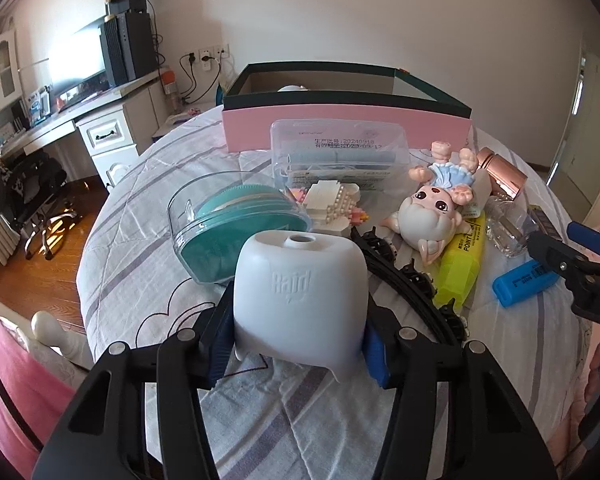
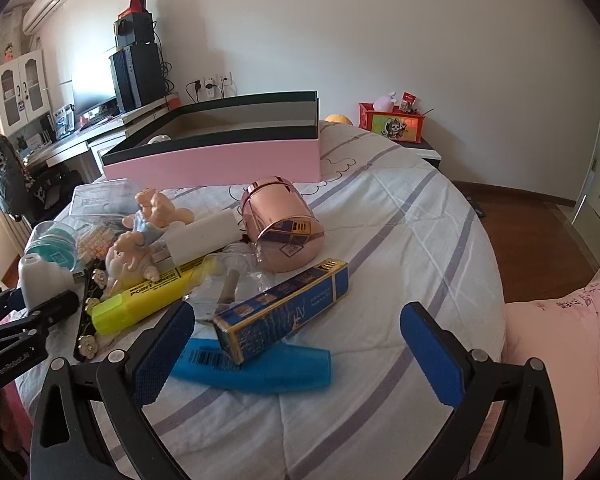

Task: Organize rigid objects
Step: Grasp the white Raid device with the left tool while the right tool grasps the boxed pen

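My left gripper (image 1: 300,344) is shut on a white Raid plug-in device (image 1: 300,288), its blue pads pressed against both sides just above the striped bedsheet. In the right wrist view my right gripper (image 2: 298,320) stands open and wide, with a blue and gold carton (image 2: 284,312) and a blue highlighter (image 2: 260,368) lying between and just beyond its fingers, untouched. A pink box with a dark green rim (image 1: 340,128) stands open at the far side of the bed. A yellow highlighter (image 1: 460,264) and a pink cat figurine (image 1: 432,208) lie in the pile.
A teal disc in a clear case (image 1: 228,224), a clear plastic box (image 1: 340,148), a block model (image 1: 332,204), a black hair clip (image 1: 404,276), a glass bottle (image 2: 228,280) and a rose-gold jar (image 2: 280,228) crowd the sheet. The bed edge drops to wooden floor at both sides.
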